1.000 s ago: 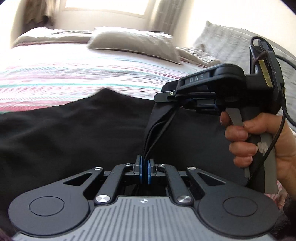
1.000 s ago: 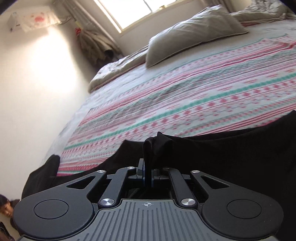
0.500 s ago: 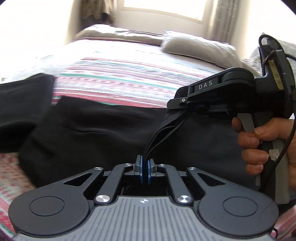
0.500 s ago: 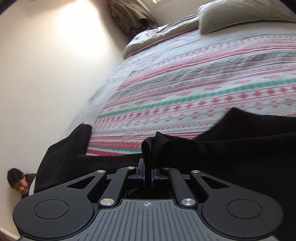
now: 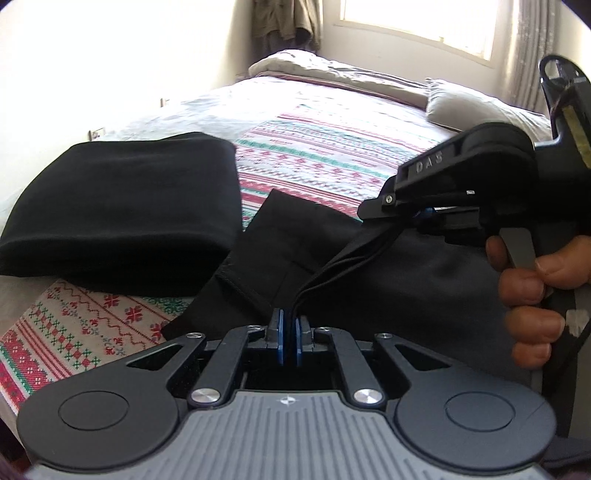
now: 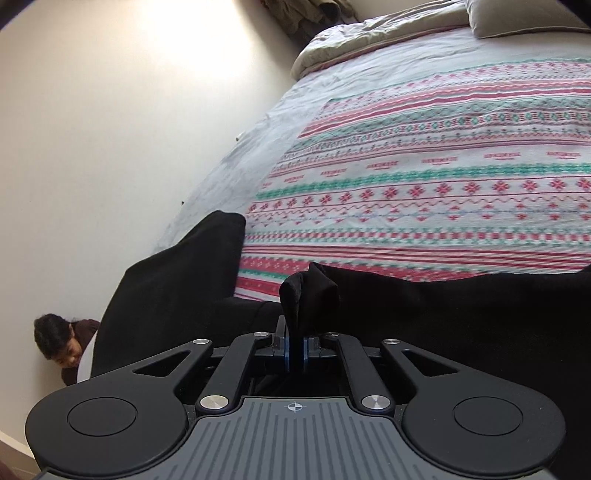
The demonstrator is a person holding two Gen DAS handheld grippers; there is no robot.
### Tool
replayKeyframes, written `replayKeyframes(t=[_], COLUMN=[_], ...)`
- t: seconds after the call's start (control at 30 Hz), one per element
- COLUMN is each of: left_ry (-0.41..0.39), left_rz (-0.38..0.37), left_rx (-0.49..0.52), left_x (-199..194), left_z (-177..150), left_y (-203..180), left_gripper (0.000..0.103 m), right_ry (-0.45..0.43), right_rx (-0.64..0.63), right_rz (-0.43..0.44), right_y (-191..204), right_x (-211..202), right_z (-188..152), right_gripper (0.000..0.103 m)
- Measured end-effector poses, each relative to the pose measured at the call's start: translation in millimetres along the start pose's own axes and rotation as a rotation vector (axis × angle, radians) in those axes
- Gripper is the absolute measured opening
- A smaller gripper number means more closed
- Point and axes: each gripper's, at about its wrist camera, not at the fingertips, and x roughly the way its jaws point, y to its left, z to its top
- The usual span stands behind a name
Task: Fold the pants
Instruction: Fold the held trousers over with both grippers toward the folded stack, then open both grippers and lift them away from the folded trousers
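Both tools (image 5: pixel 289 325) (image 6: pixel 294 341) pinch the black pants' (image 5: pixel 424 266) edge, jaws nearly shut, bedspread (image 6: pixel 424 177) beyond

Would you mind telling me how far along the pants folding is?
Done: nothing clearly; a folded black garment lies apart. In hand: both the left hand-held gripper and right hand-held gripper pinch the black pants. Left: laying the fold onto the patterned bedspread.

Window (image 5: pixel 417 22) glare overexposes the wall; fisheye edges curve.
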Motion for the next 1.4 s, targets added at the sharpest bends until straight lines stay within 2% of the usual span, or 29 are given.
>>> replayKeyframes(t=[0.17,0.27,0.3,0.33,0.47,0.53,0.6,0.63,0.77,0.87,1.03,1.13,1.27,1.37,1.4], left_ry=[-0.03,-0.063,-0.069,-0.073,-0.091,-0.109,-0.118,-0.12,-0.112,-0.104,-0.113,-0.109,-0.059,-0.117,-0.133], left_rz=[0.061,0.117,0.121,0.115,0.07,0.037,-0.006,-0.033,-0.115,-0.175,-0.305,-0.384,-0.413,-0.413,-0.427], left_rx=[0.002,0.0,-0.01,-0.02,-0.052,-0.053,-0.039,-0.023,0.049,0.104,0.224,0.319,0.441,0.567,0.599], left_x=[5,10,10,10,5,-4,-11,-15,-18,-24,-24,-21,-8,-9,-13], left_z=[2,6,7,7,6,3,0,-4,-12,-23,-38,-49,-70,-89,-95], left_y=[-4,0,1,3,3,-1,-8,-14,-38,-62,-102,-122,-134,-128,-124], left_gripper=[0.021,0.026,0.031,0.032,0.039,0.049,0.054,0.056,0.063,0.066,0.069,0.069,0.069,0.073,0.079], right_ry=[-0.004,-0.02,-0.033,-0.05,-0.066,-0.064,-0.061,-0.063,-0.072,-0.081,-0.098,-0.095,-0.05,-0.037,-0.047], right_rx=[-0.01,-0.009,-0.007,-0.008,-0.036,-0.053,-0.077,-0.091,-0.153,-0.183,-0.2,-0.2,-0.234,-0.287,-0.314], right_rz=[0.004,0.057,0.073,0.083,0.055,0.029,0.007,-0.006,-0.089,-0.169,-0.246,-0.288,-0.348,-0.408,-0.416], right_y=[12,14,13,13,8,2,-7,-13,-38,-59,-96,-114,-134,-148,-153], right_x=[7,-3,-9,-15,-42,-58,-79,-90,-137,-168,-213,-222,-217,-218,-220], right_z=[7,11,12,14,18,17,14,12,-1,-14,-42,-61,-91,-120,-131], right_gripper=[0.013,0.025,0.032,0.038,0.04,0.04,0.048,0.055,0.061,0.071,0.072,0.072,0.072,0.072,0.072])
